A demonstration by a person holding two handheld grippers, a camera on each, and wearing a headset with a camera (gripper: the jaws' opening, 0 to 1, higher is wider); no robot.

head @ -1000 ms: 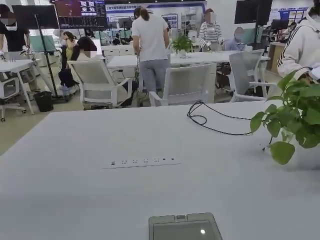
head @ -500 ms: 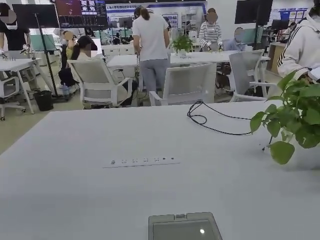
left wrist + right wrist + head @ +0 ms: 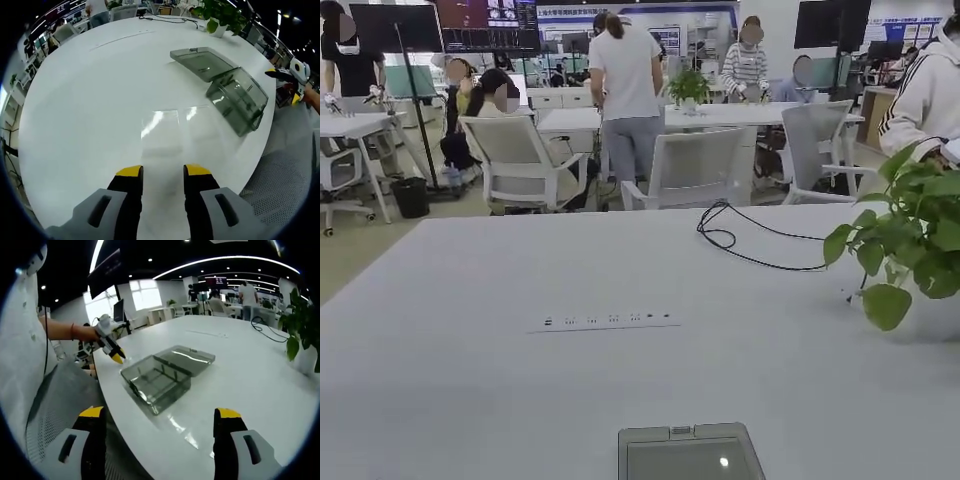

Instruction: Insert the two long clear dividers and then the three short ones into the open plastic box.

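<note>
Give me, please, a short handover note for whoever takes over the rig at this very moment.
Left claw: jaws apart, nothing clearly held, low over the table, pointing at the clear dividers lying flat just ahead.
Right claw: wide open, empty, facing the box.
The box stands open near the table's edge, its lid laid back beside it.
Done: I cannot tell whether any divider is seated.
Left: pick up the long dividers first, then the short ones.
</note>
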